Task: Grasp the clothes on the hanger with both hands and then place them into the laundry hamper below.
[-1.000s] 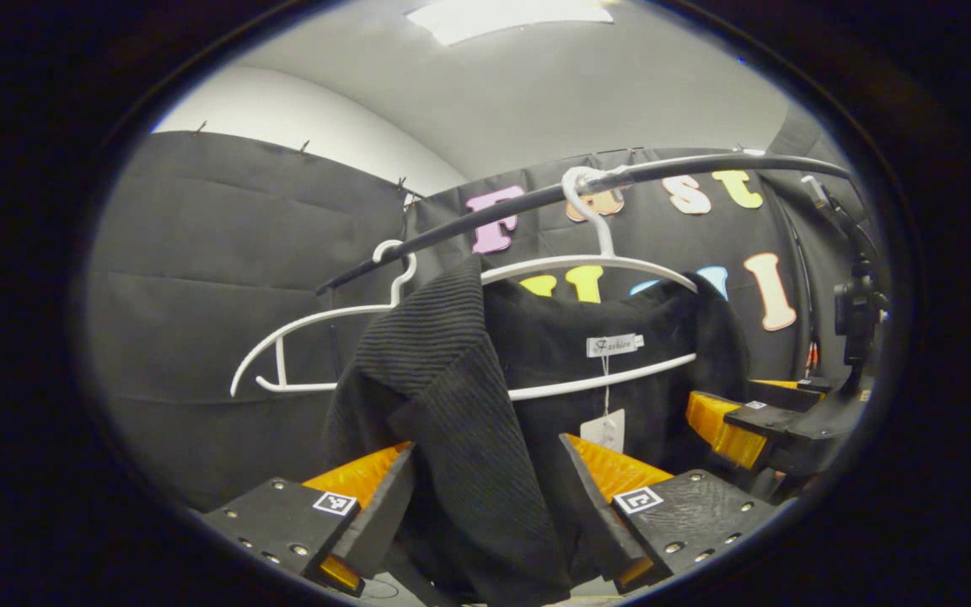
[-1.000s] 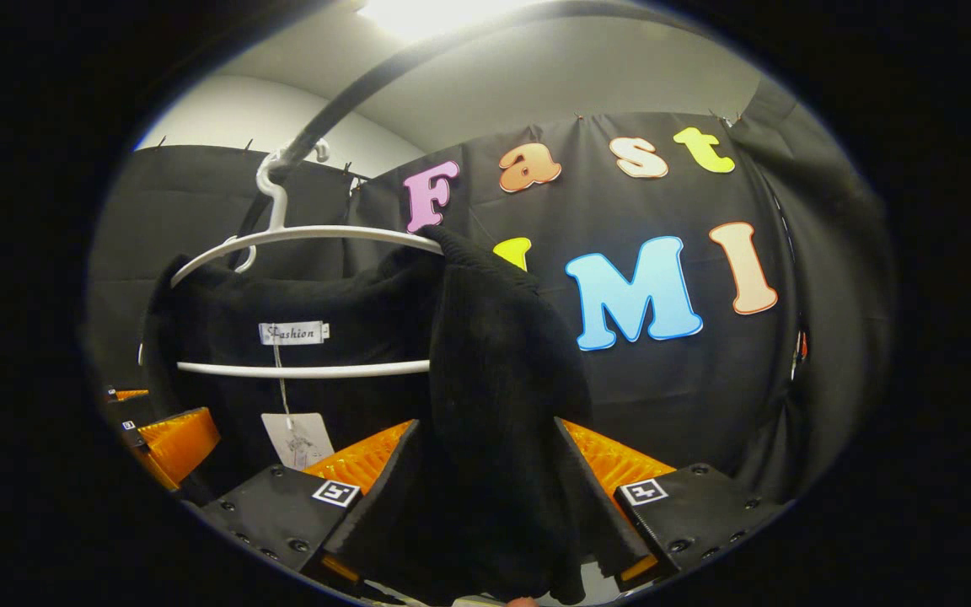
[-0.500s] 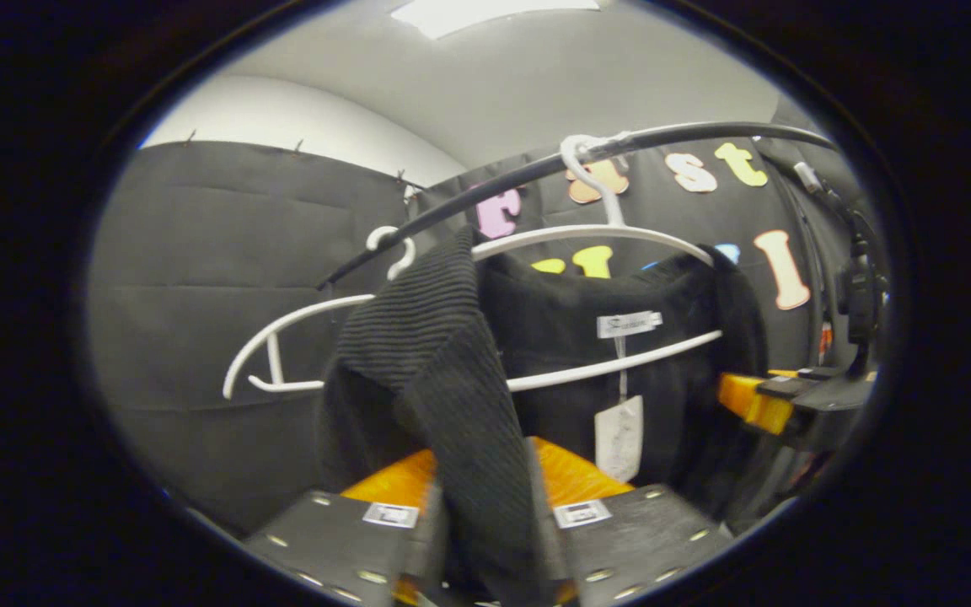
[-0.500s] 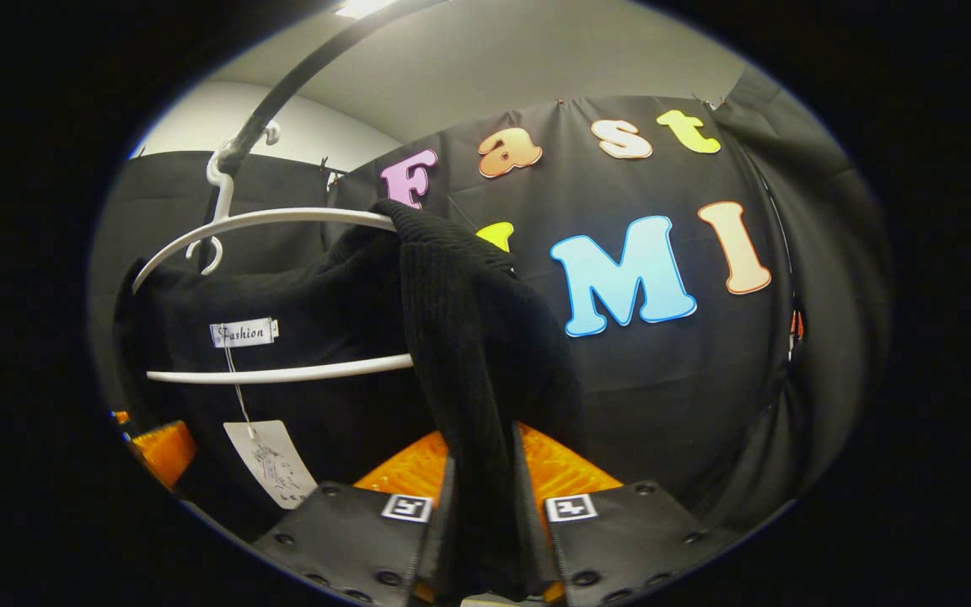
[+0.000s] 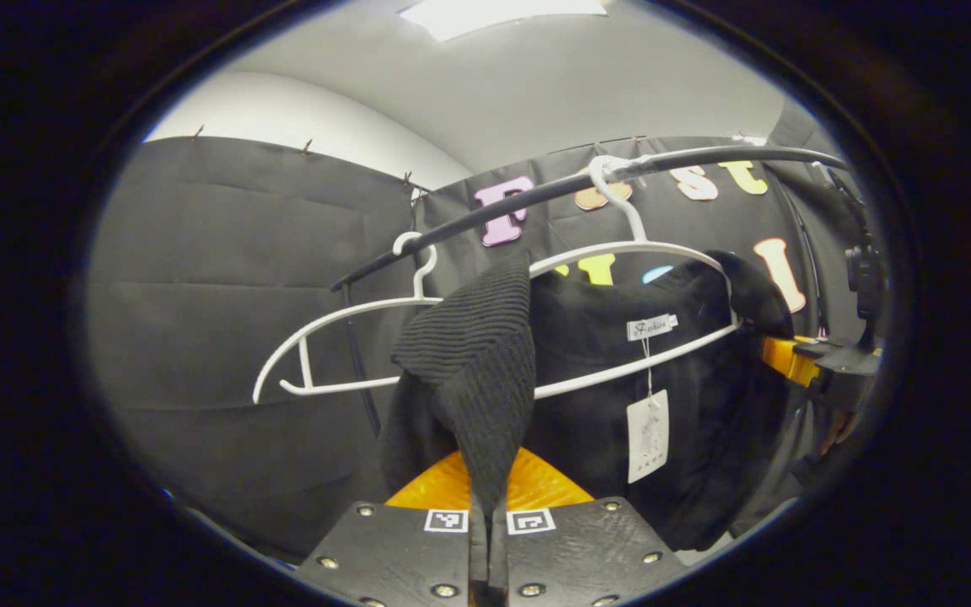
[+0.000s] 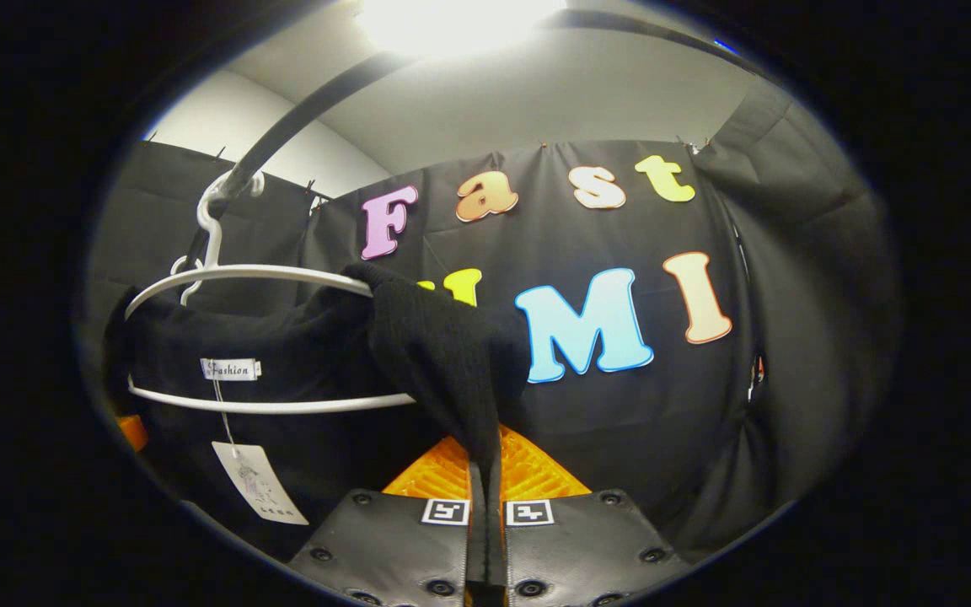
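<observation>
overhead ceiling-light [image 6: 452, 17] glare; fisheye-warped edges

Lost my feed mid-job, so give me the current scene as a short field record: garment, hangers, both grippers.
garment: black knit top draped on a white hanger, paper tag dangling
rail: dark rod holding that hanger and an empty hanger
left gripper: jaws closed on one shoulder of the top
right gripper: jaws closed on the other shoulder
progress: top not yet off the hanger

Black cloth walls [image 5: 224, 278], pale ceiling [image 5: 553, 84] — bright light panel [image 5: 502, 13] overhead.
</observation>
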Motion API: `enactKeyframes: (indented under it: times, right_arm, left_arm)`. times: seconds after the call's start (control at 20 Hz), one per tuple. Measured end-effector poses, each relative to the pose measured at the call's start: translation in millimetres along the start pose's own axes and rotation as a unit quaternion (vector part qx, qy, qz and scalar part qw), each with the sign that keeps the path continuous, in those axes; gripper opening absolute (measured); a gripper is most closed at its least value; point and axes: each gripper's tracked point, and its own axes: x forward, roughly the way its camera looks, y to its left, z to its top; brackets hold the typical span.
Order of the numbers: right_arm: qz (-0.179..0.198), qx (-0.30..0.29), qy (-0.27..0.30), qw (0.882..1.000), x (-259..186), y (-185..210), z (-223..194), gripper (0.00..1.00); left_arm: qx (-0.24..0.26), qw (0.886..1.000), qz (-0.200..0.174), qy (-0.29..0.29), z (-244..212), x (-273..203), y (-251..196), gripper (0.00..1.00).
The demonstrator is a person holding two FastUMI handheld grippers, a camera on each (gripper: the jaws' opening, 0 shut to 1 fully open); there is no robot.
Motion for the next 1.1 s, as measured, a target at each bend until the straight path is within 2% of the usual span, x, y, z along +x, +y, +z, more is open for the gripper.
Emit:
enactKeyframes:
  times: [0.35, 0.7, 0.85, 1.0, 1.1]
  right_arm:
    - [-0.043, 0.015, -0.046, 0.998, -4, -38, 38, 0.02]
    - [-0.042, 0.011, -0.073, 0.996, 14, -50, 66, 0.01]
    - [-0.038, 0.011, -0.075, 0.996, 24, -54, 69, 0.02]
    - [-0.041, 0.010, -0.065, 0.997, 37, -61, 61, 0.02]
    - [-0.040, 0.005, -0.059, 0.997, 44, -64, 54, 0.02]
  left_arm:
    - [-0.007, 0.998, 0.020, -0.052, 49, -26, 35, 0.04]
    - [0.000, 0.992, 0.063, -0.107, 100, -16, 94, 0.03]
    - [-0.010, 0.992, 0.051, -0.115, 108, -4, 104, 0.04]
    - [0.006, 0.993, 0.036, -0.114, 110, 11, 113, 0.04]
    - [0.011, 0.994, 0.012, -0.112, 107, 25, 109, 0.04]
